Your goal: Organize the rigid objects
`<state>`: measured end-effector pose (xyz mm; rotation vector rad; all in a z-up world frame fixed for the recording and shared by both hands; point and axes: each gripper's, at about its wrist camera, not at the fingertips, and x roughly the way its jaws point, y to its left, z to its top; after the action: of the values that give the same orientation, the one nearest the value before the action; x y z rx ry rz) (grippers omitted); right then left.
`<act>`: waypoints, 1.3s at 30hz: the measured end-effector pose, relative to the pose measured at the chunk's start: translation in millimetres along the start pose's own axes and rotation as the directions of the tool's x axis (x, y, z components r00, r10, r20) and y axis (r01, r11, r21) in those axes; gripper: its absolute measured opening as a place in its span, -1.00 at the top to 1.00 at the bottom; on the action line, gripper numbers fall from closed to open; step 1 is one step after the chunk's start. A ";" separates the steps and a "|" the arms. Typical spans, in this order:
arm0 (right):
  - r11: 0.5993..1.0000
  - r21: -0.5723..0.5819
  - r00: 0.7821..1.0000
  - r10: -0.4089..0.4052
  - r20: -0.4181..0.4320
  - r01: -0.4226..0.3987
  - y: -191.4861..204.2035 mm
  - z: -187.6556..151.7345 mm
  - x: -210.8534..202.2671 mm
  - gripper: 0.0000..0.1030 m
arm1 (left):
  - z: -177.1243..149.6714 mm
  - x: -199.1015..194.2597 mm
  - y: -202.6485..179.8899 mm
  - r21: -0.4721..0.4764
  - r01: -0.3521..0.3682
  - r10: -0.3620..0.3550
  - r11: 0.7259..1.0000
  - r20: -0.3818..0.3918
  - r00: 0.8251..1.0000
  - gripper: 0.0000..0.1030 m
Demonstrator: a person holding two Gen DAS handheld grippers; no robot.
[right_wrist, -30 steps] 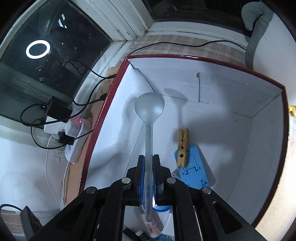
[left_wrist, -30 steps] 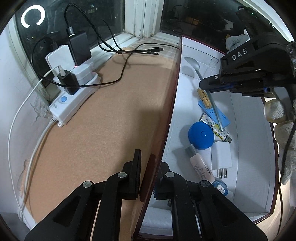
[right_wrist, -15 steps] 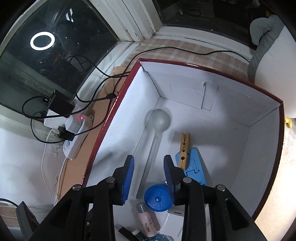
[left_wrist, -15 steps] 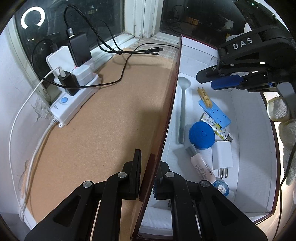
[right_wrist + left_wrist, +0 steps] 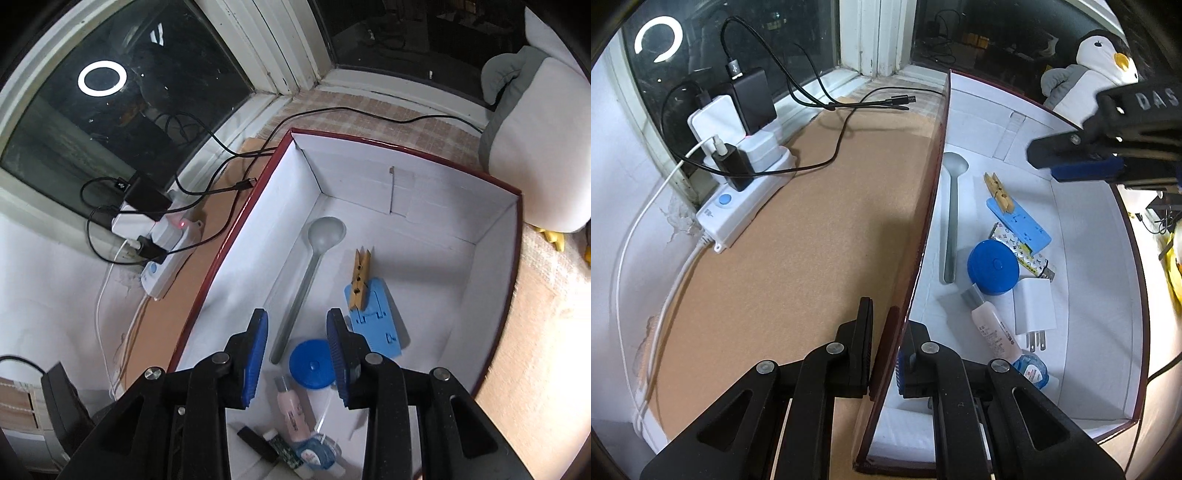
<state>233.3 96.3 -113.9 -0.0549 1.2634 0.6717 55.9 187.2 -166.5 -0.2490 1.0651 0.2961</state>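
A white box with a dark red rim (image 5: 406, 151) holds a grey spoon (image 5: 314, 258) lying flat along its left wall. To the spoon's right lie a wooden clothespin (image 5: 360, 275), a blue plastic stand (image 5: 380, 321) and a blue round lid (image 5: 310, 363). My right gripper (image 5: 297, 332) hangs open above the spoon's handle, with nothing between its blue pads. My left gripper (image 5: 886, 332) is shut on the box's left wall (image 5: 923, 206) near the front corner. From the left wrist, the spoon (image 5: 951, 221) lies free and the right gripper (image 5: 1071, 162) hovers high over the box.
A white plug adapter (image 5: 1033, 306), a pink tube (image 5: 993, 328) and a small blue-capped bottle (image 5: 1030, 367) lie at the box's near end. A power strip (image 5: 738, 206) with chargers and cables stands left on the cork surface (image 5: 775, 277). A plush penguin (image 5: 535, 147) sits behind the box.
The right gripper opened and let go of the spoon, which now lies on the box floor. That gripper then rose away from it. The left gripper kept its hold on the wall.
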 end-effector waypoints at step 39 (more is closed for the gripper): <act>0.967 -0.064 0.870 -0.192 0.455 0.247 -9.2 -202.9 -181.0 -0.53 | -39.9 -156.4 -52.7 0.082 0.013 -0.032 0.997 0.238 0.971 -0.23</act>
<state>38.5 -70.0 -22.5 -0.1352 0.7572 0.5226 -28.7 106.0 -43.6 -0.1487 0.8325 0.2557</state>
